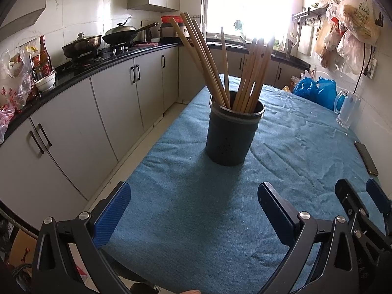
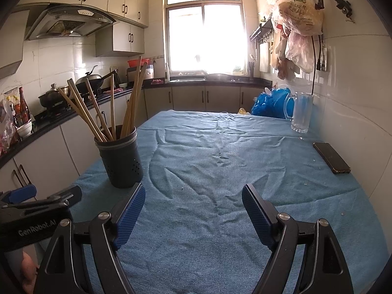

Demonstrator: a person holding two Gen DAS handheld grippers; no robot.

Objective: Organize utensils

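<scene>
A dark round utensil holder (image 1: 229,137) stands upright on the blue cloth-covered table (image 1: 186,215) and holds several wooden chopsticks (image 1: 254,76). It also shows in the right wrist view (image 2: 121,160) at the left, with the chopsticks (image 2: 132,103) fanned out. My left gripper (image 1: 193,210) is open and empty, just short of the holder. My right gripper (image 2: 193,210) is open and empty over bare cloth, to the right of the holder. The right gripper's fingers (image 1: 378,198) show at the left view's right edge, and the left gripper's body (image 2: 36,210) at the right view's left edge.
A black phone (image 2: 332,157) lies near the table's right edge by the tiled wall. A glass mug (image 2: 301,112) and blue bags (image 2: 272,103) stand at the far right. A counter with pans (image 1: 117,36) and bottles (image 1: 42,56) runs along the left.
</scene>
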